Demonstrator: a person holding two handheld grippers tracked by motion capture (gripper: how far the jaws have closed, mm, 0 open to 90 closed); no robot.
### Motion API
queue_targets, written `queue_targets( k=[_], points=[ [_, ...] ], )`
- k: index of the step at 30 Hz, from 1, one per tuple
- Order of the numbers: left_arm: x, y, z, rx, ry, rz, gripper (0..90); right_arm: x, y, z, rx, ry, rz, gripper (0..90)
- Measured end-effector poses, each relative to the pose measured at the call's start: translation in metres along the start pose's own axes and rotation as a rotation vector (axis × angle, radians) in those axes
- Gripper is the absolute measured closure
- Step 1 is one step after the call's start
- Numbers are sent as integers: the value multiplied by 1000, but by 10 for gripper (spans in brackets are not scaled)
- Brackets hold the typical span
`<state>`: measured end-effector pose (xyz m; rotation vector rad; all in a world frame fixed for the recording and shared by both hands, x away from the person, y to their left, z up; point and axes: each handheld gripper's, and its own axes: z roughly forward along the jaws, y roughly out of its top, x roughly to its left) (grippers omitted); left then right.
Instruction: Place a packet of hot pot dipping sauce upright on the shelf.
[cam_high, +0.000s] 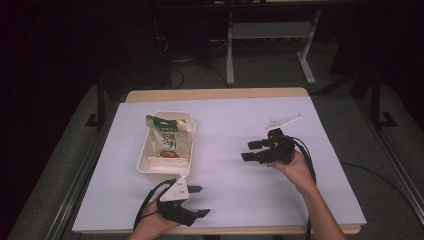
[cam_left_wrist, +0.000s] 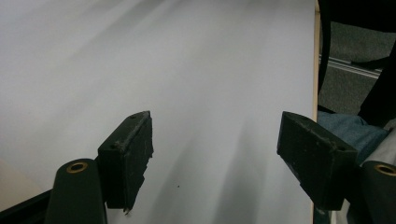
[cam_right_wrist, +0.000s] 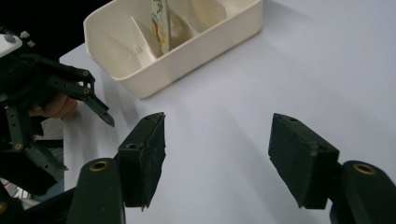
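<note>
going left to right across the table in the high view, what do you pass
white tray with the snack bag in it → left tool → right tool

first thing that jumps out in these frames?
The snack bag lying in the white tray at the table's left. Then the two open grippers over the white sheet: the left gripper at the near edge, the right gripper right of the tray.
</note>
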<state>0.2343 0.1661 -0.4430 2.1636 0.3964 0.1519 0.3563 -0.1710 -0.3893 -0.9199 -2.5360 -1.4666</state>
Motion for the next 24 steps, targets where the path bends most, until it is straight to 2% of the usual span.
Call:
queue_targets(
  k=[6,16,20,24],
  points=[
    [0,-1,-1,-2,2,-4,263,2,-14,-10,3,-14,13,352],
    [-2,0,-3,-3,3,-1,264,7,-51,-26,-7,-30,57,338],
    [-3,2,-6,-27,-3,-8,264,12,-68,-32,-32,-33,69,325],
    [-4,3,-4,-17,-10,0,259,20,-86,-37,-28,-55,66,290]
  ],
)
